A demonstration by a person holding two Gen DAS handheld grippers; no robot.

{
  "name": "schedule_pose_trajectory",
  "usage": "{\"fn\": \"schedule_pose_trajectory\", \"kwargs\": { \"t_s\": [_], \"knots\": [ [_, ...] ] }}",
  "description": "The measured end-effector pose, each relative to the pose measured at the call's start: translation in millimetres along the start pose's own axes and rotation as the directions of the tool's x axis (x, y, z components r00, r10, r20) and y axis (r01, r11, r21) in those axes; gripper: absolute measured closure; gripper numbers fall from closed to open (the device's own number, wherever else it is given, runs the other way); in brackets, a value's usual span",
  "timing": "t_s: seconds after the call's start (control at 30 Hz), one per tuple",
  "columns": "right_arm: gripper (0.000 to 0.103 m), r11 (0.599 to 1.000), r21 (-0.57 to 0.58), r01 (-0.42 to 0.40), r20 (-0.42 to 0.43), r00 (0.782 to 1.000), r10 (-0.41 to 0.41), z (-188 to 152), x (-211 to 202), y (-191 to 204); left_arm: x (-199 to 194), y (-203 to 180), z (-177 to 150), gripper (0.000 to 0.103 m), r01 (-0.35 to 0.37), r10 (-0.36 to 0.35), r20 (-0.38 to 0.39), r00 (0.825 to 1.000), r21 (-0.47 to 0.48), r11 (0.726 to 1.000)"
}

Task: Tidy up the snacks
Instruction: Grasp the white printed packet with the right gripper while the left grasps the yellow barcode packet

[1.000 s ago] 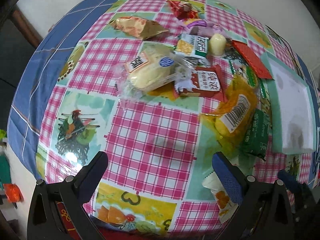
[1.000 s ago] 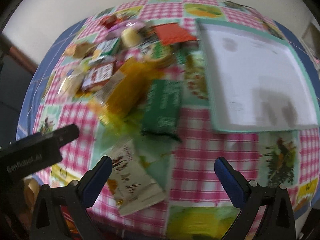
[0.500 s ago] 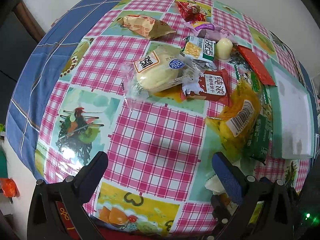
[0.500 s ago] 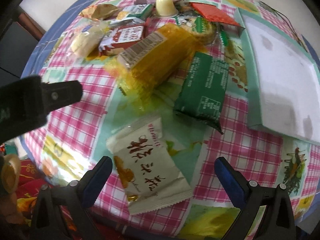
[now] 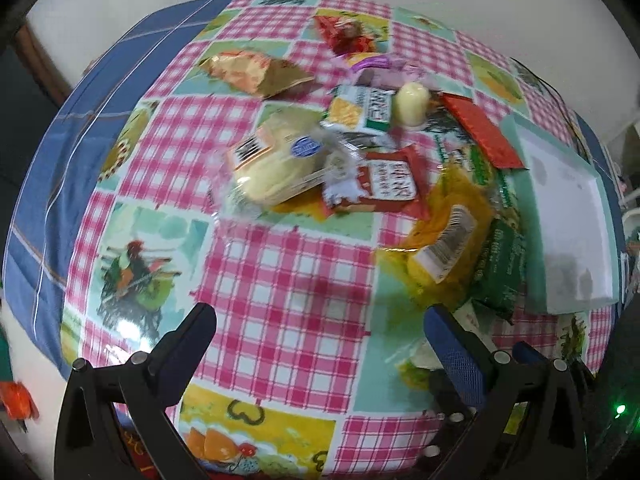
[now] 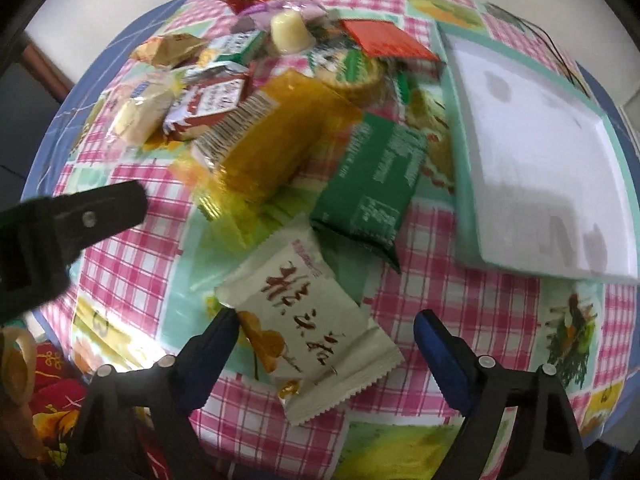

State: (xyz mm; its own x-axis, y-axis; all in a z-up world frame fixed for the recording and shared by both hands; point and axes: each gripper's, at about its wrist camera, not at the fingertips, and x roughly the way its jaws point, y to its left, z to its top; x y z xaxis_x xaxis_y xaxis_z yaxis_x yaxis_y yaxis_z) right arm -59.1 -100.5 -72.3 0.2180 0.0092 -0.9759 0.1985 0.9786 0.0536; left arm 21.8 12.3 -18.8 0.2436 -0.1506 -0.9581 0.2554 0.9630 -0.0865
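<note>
A cream snack packet (image 6: 316,344) with dark lettering lies on the checked tablecloth, between the jaws of my right gripper (image 6: 326,320). The jaws are closing. The left fingertip (image 6: 226,326) is at the packet's edge, while the right fingertip (image 6: 426,326) stands clear of it. Just beyond lie a green packet (image 6: 372,188) and a yellow packet (image 6: 272,140). My left gripper (image 5: 320,316) hangs open over bare checked cloth with nothing between its fingers. Its black body (image 6: 60,224) shows at the left of the right wrist view.
A white tray with a teal rim (image 6: 460,152) lies at the right. Further back sit a wrapped bun (image 5: 272,168), a red packet (image 5: 388,180), a pale jelly cup (image 5: 412,104), an orange bag (image 5: 252,72) and several other snacks. The blue cloth edge (image 5: 60,160) drops off at left.
My right gripper came down and over to the cream packet, and its jaws have narrowed around it. The left gripper has stayed open and barely moved.
</note>
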Motion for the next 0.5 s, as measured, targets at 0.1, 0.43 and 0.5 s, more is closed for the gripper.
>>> {"fn": "schedule_pose_trajectory", "kwargs": {
  "t_s": [0.1, 0.43, 0.5],
  "knots": [
    [0.012, 0.999, -0.035, 0.012, -0.002, 1.0, -0.012, 6, 6, 11, 1, -6, 4, 0.0, 0.002, -0.003, 0.011, 1.0, 0.019, 1.0],
    [0.026, 1.0, -0.019, -0.018, 0.021, 1.0, 0.019, 22, 12, 15, 7, -12, 21, 0.0, 0.026, -0.03, 0.071, 0.997, 0.052, 0.998],
    [0.031, 1.0, -0.008, -0.03, 0.029, 0.999, 0.03, 25, 10, 12, 7, -17, 23, 0.0, 0.034, -0.04, 0.084, 0.996, 0.072, 0.997]
  ]
}}
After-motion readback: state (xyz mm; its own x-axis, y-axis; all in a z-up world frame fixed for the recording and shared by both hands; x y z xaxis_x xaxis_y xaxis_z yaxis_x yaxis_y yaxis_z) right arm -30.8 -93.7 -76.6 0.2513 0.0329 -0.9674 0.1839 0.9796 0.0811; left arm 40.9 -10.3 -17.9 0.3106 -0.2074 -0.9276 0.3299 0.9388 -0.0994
